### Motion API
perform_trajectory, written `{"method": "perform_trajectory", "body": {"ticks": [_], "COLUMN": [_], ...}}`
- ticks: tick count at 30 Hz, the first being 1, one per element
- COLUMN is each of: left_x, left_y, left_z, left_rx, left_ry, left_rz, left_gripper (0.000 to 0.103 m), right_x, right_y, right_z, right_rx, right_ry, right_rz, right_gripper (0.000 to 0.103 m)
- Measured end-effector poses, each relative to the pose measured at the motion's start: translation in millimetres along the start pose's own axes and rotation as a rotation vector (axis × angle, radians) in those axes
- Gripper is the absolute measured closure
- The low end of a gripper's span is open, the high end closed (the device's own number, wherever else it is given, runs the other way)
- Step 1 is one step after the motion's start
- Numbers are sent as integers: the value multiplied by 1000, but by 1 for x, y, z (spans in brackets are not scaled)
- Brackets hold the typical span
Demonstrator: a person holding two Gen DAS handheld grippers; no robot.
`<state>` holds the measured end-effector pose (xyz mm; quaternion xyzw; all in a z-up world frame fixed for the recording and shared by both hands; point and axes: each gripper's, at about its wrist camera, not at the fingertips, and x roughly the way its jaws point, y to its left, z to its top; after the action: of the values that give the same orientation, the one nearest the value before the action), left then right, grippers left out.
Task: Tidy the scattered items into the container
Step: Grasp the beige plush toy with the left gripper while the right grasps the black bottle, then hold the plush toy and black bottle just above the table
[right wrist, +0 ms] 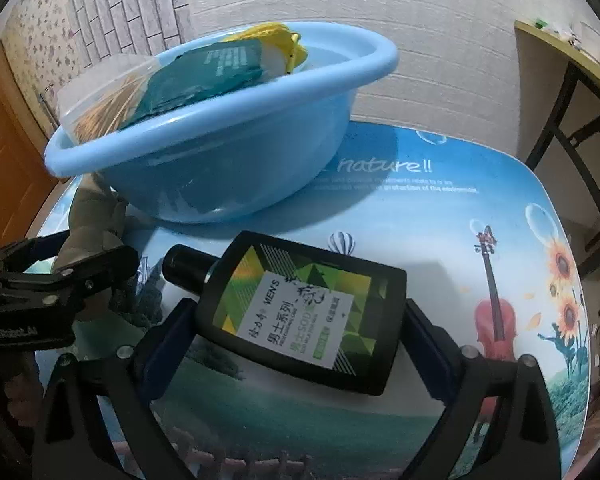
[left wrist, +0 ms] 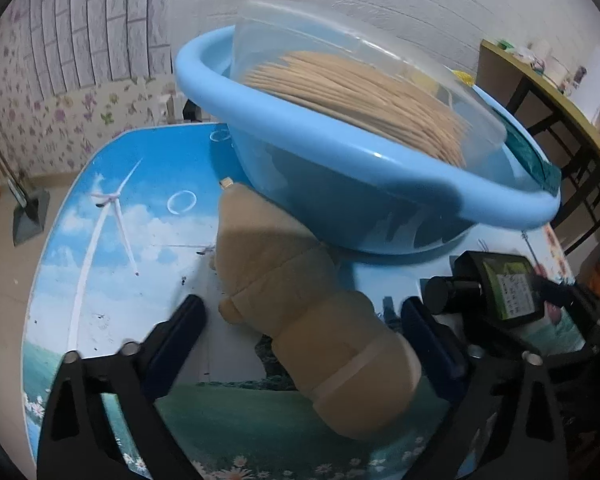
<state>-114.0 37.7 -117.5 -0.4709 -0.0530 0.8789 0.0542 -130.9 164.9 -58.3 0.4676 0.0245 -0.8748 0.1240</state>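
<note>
Two grippers worked over the picture-printed table [right wrist: 440,216]. Part of the tan plush toy [left wrist: 300,312] hid under the light blue plastic basin [left wrist: 340,184]; the left gripper [left wrist: 300,332] straddled it, jaws spread, contact unclear. Inside the basin lay a clear tub of wooden sticks [left wrist: 360,92], a teal packet [right wrist: 204,76] and something yellow [right wrist: 276,40], half-hidden. The right gripper [right wrist: 300,320] bracketed the black flat bottle [right wrist: 300,312], its grip uncertain.

A blue basin [left wrist: 340,184] sits on the surface [left wrist: 112,240]. Inside it is a clear box [left wrist: 380,80] of thin wooden sticks [left wrist: 360,96]. Just below the basin lies a soft tan toy [left wrist: 300,312], between the wide-apart fingers of the left gripper [left wrist: 304,332]. A dark bottle [left wrist: 496,288] lies right of the toy.
</note>
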Motion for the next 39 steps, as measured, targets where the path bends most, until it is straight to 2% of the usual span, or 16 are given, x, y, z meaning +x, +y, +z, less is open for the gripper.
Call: {"method": "perform_trajectory", "body": {"ticks": [2, 8, 22, 39], "left_x": [-3, -11, -41, -63], "left_y": [-2, 3, 18, 14], "left_z": [0, -6, -40, -73], "left_rx": [12, 24, 37, 65], "left_ry": [-2, -12, -32, -36], "left_rz": [-26, -53, 6, -28], "left_gripper": [22, 27, 27, 26], "right_x": [0, -2, -21, -38], "right_y": [0, -2, -2, -2], "right_z": [0, -2, -24, -50], "right_rx": [-3, -4, -5, -11], "right_ry": [1, 11, 17, 20], "right_rz": [4, 12, -4, -17], "right_gripper": [5, 6, 8, 8]}}
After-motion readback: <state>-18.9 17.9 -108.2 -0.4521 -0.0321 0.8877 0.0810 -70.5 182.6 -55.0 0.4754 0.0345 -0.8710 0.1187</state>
